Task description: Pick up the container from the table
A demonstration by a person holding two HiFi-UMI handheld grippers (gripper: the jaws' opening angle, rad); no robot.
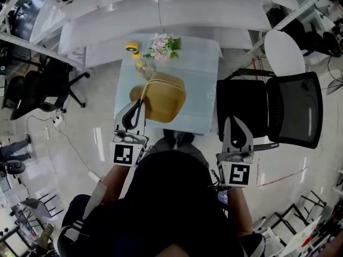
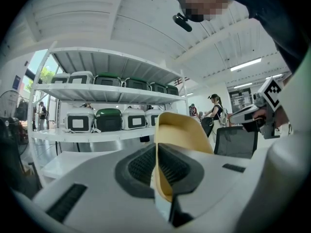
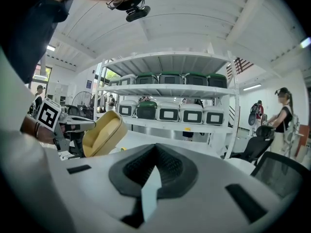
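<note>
holder: left gripper (image 1: 139,105). Its jaws are nearly closed, with the pads pinching the thin wall of the yellow container (image 1: 165,96). The left gripper view shows the rim running straight up out from between them.

other one: right gripper (image 1: 232,122). Its jaws are closed together with nothing in them. It hangs off the near right corner of the table (image 1: 201,84), in front of the black chair (image 1: 278,111).

where the container is: at the near left part of the table, sticking out forward from the left jaws. It's tipped up rather than sitting flat, so I'd say it's already off the glass, though no view shows the contact point clearly.

key relation: the container lies directly ahead of the left jaws, and they grip it at its near edge. The right gripper is well apart from it, off to the side. So only 1 gripper is doing the work.

long axis: looks like it runs away from the left jaws toward the flowers (image 1: 165,46) at the far edge, angled upward.

which way it points: the open side is tipped up and toward the right gripper, whose view looks partly into the hollow.

my take: it's an edge grip on 1 wall, so the weight hangs off the pads. It needs a slow, steady lift.
</note>
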